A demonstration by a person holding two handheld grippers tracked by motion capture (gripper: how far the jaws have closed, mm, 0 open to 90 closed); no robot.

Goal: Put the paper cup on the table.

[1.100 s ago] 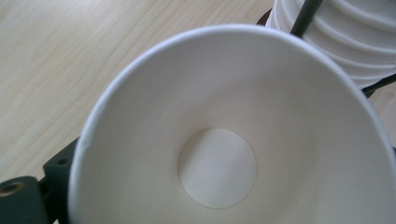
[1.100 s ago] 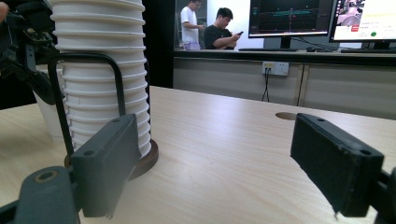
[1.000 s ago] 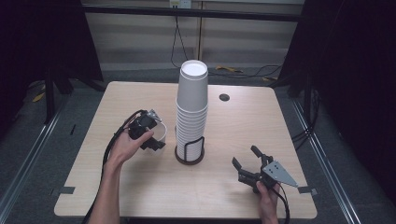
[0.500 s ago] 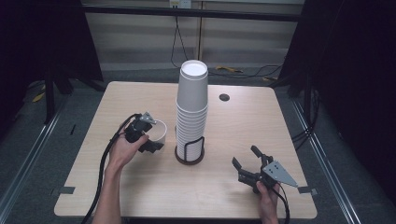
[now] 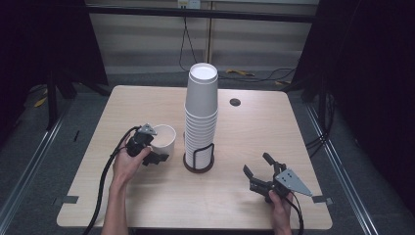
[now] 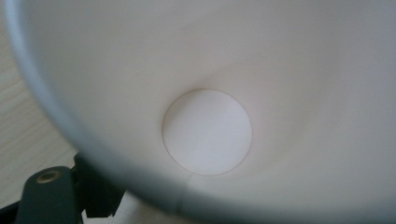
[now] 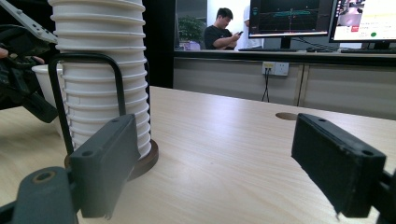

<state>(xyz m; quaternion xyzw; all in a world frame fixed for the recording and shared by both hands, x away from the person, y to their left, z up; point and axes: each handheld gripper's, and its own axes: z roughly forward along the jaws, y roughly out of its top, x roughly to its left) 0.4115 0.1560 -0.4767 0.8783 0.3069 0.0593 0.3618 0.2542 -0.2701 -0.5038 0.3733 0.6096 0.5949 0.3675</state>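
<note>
A tall stack of white cups (image 5: 201, 117) stands in a black wire holder (image 5: 199, 158) at the middle of the light wooden tabletop (image 5: 254, 137). At two o'clock from the stack, a small dark round hole (image 5: 235, 102) marks the tabletop.

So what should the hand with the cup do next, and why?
Probably open the left tool and let go. The single cup already stands upright on the table beside the cup stack, with the tool shut on its rim.
</note>
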